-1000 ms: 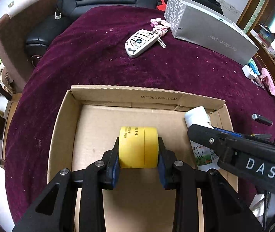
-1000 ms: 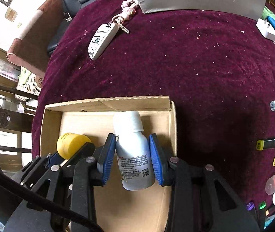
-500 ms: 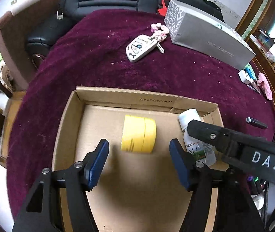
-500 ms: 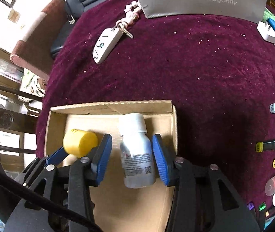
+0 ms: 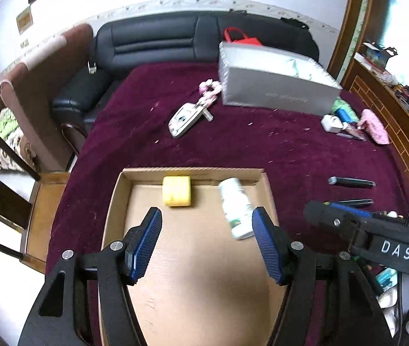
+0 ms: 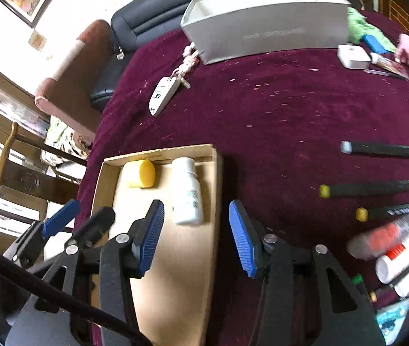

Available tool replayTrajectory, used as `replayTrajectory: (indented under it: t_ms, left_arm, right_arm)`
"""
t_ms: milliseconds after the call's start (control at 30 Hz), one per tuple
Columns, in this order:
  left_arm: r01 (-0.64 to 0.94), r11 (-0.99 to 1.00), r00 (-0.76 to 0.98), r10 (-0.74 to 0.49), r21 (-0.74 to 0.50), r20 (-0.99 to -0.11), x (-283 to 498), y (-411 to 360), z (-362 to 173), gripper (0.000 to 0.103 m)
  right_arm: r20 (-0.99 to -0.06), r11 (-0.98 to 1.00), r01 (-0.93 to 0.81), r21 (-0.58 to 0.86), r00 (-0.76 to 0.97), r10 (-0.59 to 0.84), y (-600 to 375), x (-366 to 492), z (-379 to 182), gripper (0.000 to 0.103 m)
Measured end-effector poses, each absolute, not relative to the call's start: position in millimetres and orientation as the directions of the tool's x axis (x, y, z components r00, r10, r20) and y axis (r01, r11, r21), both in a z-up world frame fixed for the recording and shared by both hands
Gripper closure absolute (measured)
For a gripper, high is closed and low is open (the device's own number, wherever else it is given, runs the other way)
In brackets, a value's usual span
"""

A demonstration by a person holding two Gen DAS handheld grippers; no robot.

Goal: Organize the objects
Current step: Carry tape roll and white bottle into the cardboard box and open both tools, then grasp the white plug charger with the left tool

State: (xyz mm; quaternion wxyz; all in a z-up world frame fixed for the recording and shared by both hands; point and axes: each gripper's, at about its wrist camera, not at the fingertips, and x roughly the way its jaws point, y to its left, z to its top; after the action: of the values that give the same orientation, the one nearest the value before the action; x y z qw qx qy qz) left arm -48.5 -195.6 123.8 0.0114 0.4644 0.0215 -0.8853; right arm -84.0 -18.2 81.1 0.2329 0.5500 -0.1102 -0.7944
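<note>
Left tool point(image 5: 206, 242) above cardboard tray point(image 5: 116, 199)

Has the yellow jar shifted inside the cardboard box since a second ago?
Yes. The yellow jar now lies against the cardboard box's far wall; earlier it sat mid-floor.

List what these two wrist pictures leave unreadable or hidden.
- White bottle label: blurred in both wrist views.
- Grey box lettering: smeared by motion.
- Cardboard box near end: covered by the left claw.
- Markers and tubes, right wrist view: blurred, cut by the frame edge.
</note>
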Motion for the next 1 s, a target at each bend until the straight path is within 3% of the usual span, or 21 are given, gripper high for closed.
replayTrajectory:
  t_ms: [133,300,433,667,1000]
  left_arm:
    - [0.003,-1.000,-0.582,0.021,-0.028,-0.813,-43,-167,134,0.044]
    - [-0.087,-0.963,-0.425,0.268,-0.256,-0.864,-49,-136,112,0.044]
    - [-0.182,-0.936,-0.371,0.350,-0.302,-0.860,-38,-96,99,0.044]
    - [-0.274,-0.913,-0.272,0.374,-0.301,-0.887,-9,-33,62,0.044]
    - [-0.371,-0.914,-0.297,0.282,-0.162,-0.912,26,11,28,0.042]
  right_arm:
    - [-0.811,-0.869,0.218,0.444,-0.315,-0.493,22,-75,89,0.053]
    - [-0.800,-0.875,0.140,0.463,-0.359,-0.481,94,-65,94,0.053]
    - [-0.805,-0.883,0.029,0.469,-0.398,-0.441,171,-54,88,0.047]
    - [-0.818,-0.866,-0.106,0.488,-0.401,-0.412,261,-29,66,0.046]
    - [-0.824,-0.871,-0.066,0.487,-0.366,-0.434,282,-13,53,0.046]
